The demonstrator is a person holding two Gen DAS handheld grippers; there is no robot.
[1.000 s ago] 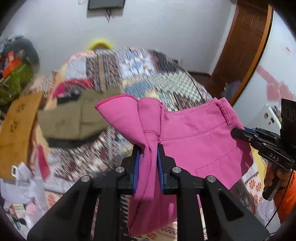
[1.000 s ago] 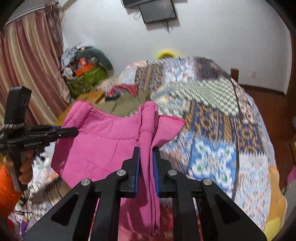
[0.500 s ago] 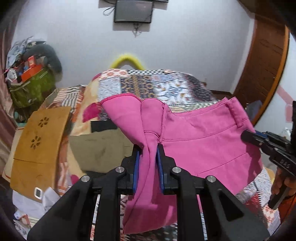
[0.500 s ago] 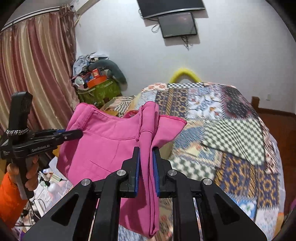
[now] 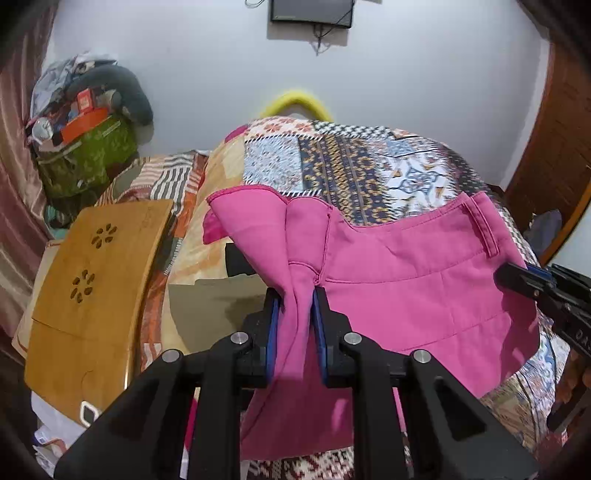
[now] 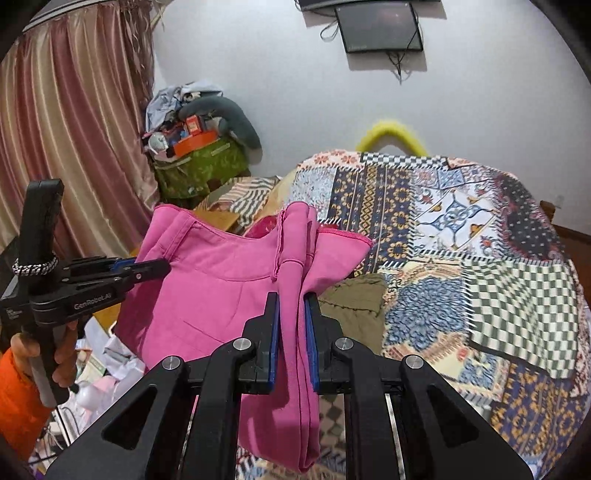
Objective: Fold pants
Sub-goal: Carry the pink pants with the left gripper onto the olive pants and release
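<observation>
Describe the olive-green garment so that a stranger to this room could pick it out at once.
Start at the bed with the patchwork quilt that fills the middle of the room. On its near part, just beyond the raised pink pants, lies the olive-green garment, folded flat. It is the only plain, dull-coloured cloth there; everything around it is patterned or bright pink.

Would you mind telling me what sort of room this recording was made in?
Most likely a bedroom in a home: a bed under a patchwork quilt, a long curtain at one side, and a screen on the wall above.
</observation>
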